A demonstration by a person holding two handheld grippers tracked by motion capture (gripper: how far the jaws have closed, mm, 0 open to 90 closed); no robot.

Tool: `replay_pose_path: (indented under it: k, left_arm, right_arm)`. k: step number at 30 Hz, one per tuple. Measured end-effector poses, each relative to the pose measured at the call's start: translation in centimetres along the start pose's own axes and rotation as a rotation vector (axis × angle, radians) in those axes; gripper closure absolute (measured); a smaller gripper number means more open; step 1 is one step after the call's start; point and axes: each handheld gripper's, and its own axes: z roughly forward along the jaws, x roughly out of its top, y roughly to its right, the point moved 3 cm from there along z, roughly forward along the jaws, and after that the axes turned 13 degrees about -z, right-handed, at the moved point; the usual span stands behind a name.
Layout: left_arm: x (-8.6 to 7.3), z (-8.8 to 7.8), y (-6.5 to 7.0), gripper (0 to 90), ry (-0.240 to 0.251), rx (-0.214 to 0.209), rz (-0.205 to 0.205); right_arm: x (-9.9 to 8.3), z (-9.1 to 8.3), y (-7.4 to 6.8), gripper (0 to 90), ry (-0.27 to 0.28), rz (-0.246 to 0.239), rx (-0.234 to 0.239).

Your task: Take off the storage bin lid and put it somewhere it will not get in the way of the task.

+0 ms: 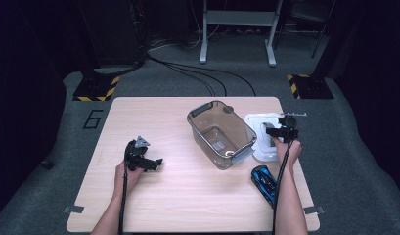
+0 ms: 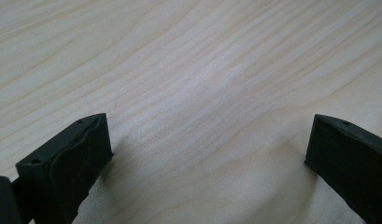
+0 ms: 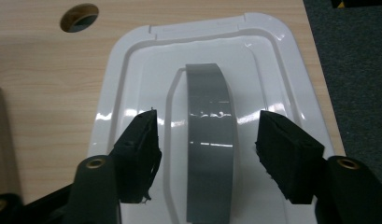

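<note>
A white lid [image 1: 260,122] lies flat on the wooden table [image 1: 178,191] at the right, just beside a clear grey tub [image 1: 202,108] that stands without a lid. In the right gripper view the lid [image 3: 132,60] has a grey arched handle [image 3: 209,93] down its middle. My right gripper [image 3: 207,140] hangs over it with one jaw on each side of the handle and a gap between each pad and the handle, so it is open. In the high view this right gripper [image 1: 278,132] is above the lid. My left gripper [image 1: 157,162] rests low over bare wood at the table's left, jaws wide [image 2: 207,154], nothing between them.
A blue and black object [image 1: 264,181] lies near the front right edge, beside my right forearm. A round hole [image 3: 79,17] is in the tabletop beyond the lid. The table's right edge runs close to the lid, with grey floor beyond. Stands and cables sit behind the table.
</note>
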Motion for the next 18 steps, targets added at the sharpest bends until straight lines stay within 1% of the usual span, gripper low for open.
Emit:
replay_pose_path:
  k: [1, 2, 3, 4, 6, 7, 8, 9, 10, 12, 13, 14, 15, 16, 17, 18]
  left_arm:
    - [0.0, 0.0, 0.0, 0.1, 0.000, 0.000, 0.000]
    - [0.0, 0.0, 0.0, 0.1, 0.000, 0.000, 0.000]
    - [0.0, 0.0, 0.0, 0.1, 0.000, 0.000, 0.000]
    - [0.0, 0.0, 0.0, 0.1, 0.000, 0.000, 0.000]
    - [0.0, 0.0, 0.0, 0.1, 0.000, 0.000, 0.000]
    - [0.0, 0.0, 0.0, 0.1, 0.000, 0.000, 0.000]
    - [0.0, 0.0, 0.0, 0.1, 0.000, 0.000, 0.000]
    - [0.0, 0.0, 0.0, 0.1, 0.000, 0.000, 0.000]
    - [0.0, 0.0, 0.0, 0.1, 0.000, 0.000, 0.000]
    - [0.0, 0.0, 0.0, 0.1, 0.000, 0.000, 0.000]
    - [0.0, 0.0, 0.0, 0.1, 0.000, 0.000, 0.000]
    - [0.0, 0.0, 0.0, 0.1, 0.000, 0.000, 0.000]
    - [0.0, 0.0, 0.0, 0.1, -0.003, -0.002, 0.000]
    - [0.0, 0.0, 0.0, 0.1, -0.004, -0.001, 0.000]
    - [0.0, -0.1, 0.0, 0.1, -0.008, -0.003, 0.001]
    - [0.0, -0.1, 0.0, 0.1, -0.008, -0.003, 0.001]
  right_arm:
    - [0.0, -0.6, 0.0, 28.3, 0.007, -0.002, 0.026]
    - [0.0, -0.6, 0.0, 28.3, 0.007, -0.002, 0.026]
    - [0.0, -0.9, 0.0, 27.5, 0.016, -0.006, 0.039]
    - [-0.1, -1.3, 0.0, 26.1, 0.021, -0.018, 0.055]
    - [-0.2, -2.0, 0.0, 23.3, 0.033, -0.035, 0.071]
    - [-0.4, -2.7, 0.0, 20.1, 0.043, -0.050, 0.085]
    - [-0.6, -3.1, -0.1, 18.9, 0.041, -0.058, 0.088]
    - [-0.8, -3.4, -0.1, 16.9, 0.039, -0.076, 0.092]
    - [-0.9, -3.7, -0.3, 15.5, 0.035, -0.079, 0.102]
    - [-1.2, -4.4, -0.5, 14.8, 0.027, -0.103, 0.095]
    - [-1.2, -4.4, -0.5, 14.8, 0.027, -0.103, 0.095]
    - [-1.6, -5.0, -0.6, 13.8, 0.035, -0.128, 0.105]
    - [-1.8, -5.3, -0.8, 13.3, 0.030, -0.129, 0.109]
    - [-1.8, -5.3, -0.8, 13.3, 0.030, -0.129, 0.109]
    - [-2.1, -5.6, -0.9, 12.5, 0.027, -0.143, 0.114]
    - [-2.3, -5.9, -1.1, 11.4, 0.026, -0.137, 0.122]
